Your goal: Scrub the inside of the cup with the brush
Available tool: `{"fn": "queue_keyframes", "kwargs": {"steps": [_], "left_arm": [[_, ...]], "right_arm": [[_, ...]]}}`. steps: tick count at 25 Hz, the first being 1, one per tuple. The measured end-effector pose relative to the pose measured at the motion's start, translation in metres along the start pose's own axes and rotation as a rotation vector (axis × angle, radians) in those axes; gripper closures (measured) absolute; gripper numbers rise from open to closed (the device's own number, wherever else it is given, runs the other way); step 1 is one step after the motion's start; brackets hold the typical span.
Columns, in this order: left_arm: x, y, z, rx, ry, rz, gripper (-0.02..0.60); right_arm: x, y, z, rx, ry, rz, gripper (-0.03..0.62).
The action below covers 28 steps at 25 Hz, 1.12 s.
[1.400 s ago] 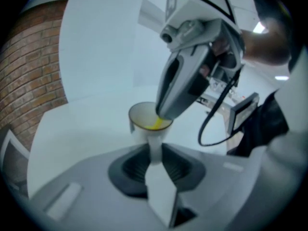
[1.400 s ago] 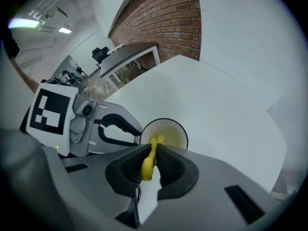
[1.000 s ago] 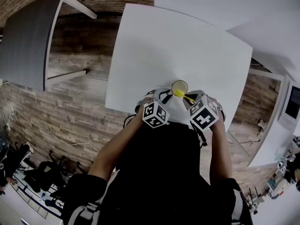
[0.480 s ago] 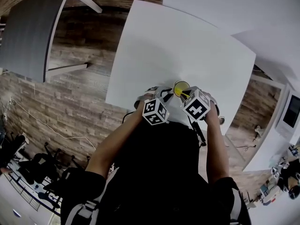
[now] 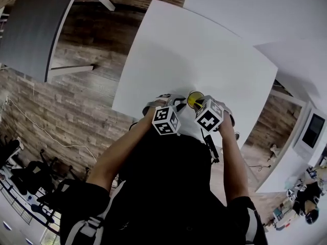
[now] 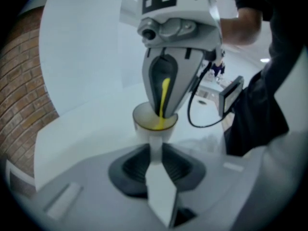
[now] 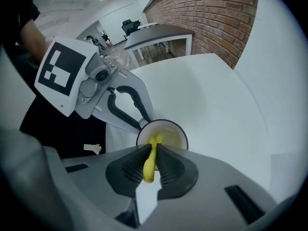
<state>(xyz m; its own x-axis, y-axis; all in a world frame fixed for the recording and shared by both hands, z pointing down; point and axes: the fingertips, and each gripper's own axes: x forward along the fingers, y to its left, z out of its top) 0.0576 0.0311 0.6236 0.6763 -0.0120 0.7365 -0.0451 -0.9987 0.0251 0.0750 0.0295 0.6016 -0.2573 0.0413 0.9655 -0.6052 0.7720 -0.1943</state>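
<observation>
A small white cup (image 5: 193, 99) with a yellow inside stands near the front edge of the white table (image 5: 204, 50). My left gripper (image 6: 155, 149) is shut on the cup (image 6: 155, 123) at its near side, with a white part of it pinched between the pads. My right gripper (image 7: 151, 159) is shut on the yellow brush (image 7: 149, 166) and points steeply down over the cup (image 7: 162, 134). The brush (image 6: 164, 99) reaches down into the cup's mouth. The brush head inside is mostly hidden. In the head view the two marker cubes sit close together just in front of the cup.
The table's front edge runs right under both grippers. A dark grey table (image 5: 36, 24) stands at the far left over a wood floor. A brick wall (image 7: 216, 13) is beyond the table. A black cable (image 6: 197, 105) hangs from the right gripper.
My right gripper has sunk towards the cup and rolled a little, so its cube now covers part of the rim. The left gripper and the cup stay where they were.
</observation>
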Motion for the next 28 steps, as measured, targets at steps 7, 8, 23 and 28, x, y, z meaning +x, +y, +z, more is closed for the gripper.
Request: {"fn": "queue_keyframes", "kwargs": {"steps": [7,8,23,28], "left_arm": [[-0.003,0.001,-0.001,0.082,0.022,-0.047,0.506],[-0.003,0.0,-0.002,0.092,0.023,-0.055,0.506],[-0.007,-0.004,-0.01,0.124,0.036,-0.086,0.506],[-0.006,-0.008,-0.011,0.115,0.04,-0.087,0.506]], "right_arm": [[-0.04,0.007,-0.01,-0.105,0.037,0.027,0.563],[-0.045,0.009,-0.011,-0.129,0.044,0.031,0.563],[-0.023,0.023,-0.006,-0.281,0.136,0.008,0.563],[0.006,0.026,-0.005,-0.261,0.16,-0.008,0.563]]}}
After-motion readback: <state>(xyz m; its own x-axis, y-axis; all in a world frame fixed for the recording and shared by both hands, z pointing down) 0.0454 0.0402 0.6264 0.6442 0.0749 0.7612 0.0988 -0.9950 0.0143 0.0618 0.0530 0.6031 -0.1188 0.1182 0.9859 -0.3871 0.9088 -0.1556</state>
